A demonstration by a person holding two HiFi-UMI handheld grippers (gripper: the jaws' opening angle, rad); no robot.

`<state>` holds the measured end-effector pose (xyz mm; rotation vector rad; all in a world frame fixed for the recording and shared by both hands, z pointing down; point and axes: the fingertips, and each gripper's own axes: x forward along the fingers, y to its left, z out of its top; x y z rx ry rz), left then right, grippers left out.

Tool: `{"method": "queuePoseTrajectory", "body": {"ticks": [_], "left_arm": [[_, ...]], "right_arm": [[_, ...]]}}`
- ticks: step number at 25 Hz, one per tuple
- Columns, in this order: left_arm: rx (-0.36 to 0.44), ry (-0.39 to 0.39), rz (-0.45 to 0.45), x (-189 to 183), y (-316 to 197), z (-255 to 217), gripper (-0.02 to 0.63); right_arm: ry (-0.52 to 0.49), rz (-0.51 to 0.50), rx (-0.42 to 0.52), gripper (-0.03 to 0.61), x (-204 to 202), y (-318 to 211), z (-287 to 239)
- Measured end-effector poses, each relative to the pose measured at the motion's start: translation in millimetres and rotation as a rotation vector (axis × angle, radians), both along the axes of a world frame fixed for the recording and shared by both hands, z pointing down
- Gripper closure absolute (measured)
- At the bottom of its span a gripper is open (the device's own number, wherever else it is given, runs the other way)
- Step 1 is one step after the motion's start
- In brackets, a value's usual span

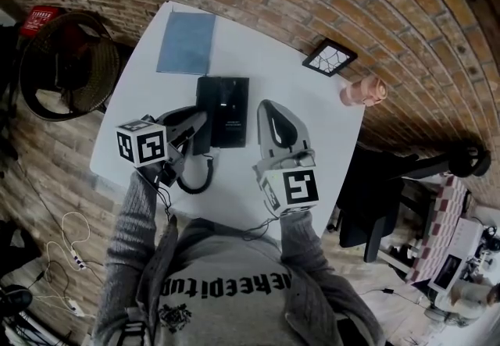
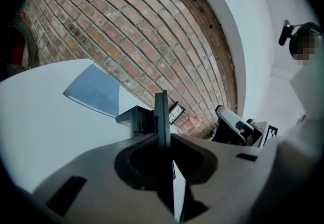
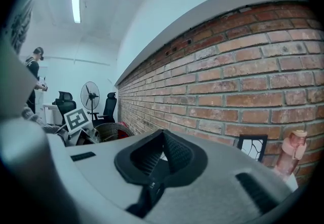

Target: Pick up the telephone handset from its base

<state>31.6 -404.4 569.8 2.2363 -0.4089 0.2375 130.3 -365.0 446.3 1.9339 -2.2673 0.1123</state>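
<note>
The head view showed me the black handset (image 1: pixel 202 140) at the left edge of its base (image 1: pixel 226 106). Only the left gripper view revealed it as a thin dark slab, upright, clamped by the left gripper (image 1: pixel 195 124). The right gripper (image 1: pixel 269 108) was closed, empty.

Backing onto a red brick wall (image 3: pixel 243 66) behind a white table (image 1: pixel 250 48). Keeping a round wicker chair (image 1: pixel 70 63) left of the table, a black office chair (image 1: pixel 375 208) right. Glowing overhead from a ceiling strip light (image 3: pixel 76 0); showing a pedestal fan (image 3: pixel 90 97) farther off.
</note>
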Motion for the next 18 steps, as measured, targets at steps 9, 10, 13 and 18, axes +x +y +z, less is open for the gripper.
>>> {"method": "queuePoseTrajectory", "body": {"ticks": [9, 10, 13, 18], "left_arm": [[0.115, -0.043, -0.082, -24.3, 8.5, -35.2, 0.543], [0.129, -0.048, -0.089, -27.2, 10.2, -39.8, 0.542], [0.159, -0.049, -0.117, -36.6, 14.8, -52.4, 0.541], [0.201, -0.048, -0.179, -54.4, 23.2, -69.3, 0.542]], "right_arm": [[0.012, -0.022, 0.036, 0.574, -12.8, 9.8, -17.9], [0.014, -0.025, 0.041, 0.574, -14.6, 11.2, -20.1], [0.017, -0.033, 0.052, 0.572, -20.2, 15.4, -26.2], [0.026, -0.049, 0.066, 0.574, -29.1, 25.4, -35.4]]}}
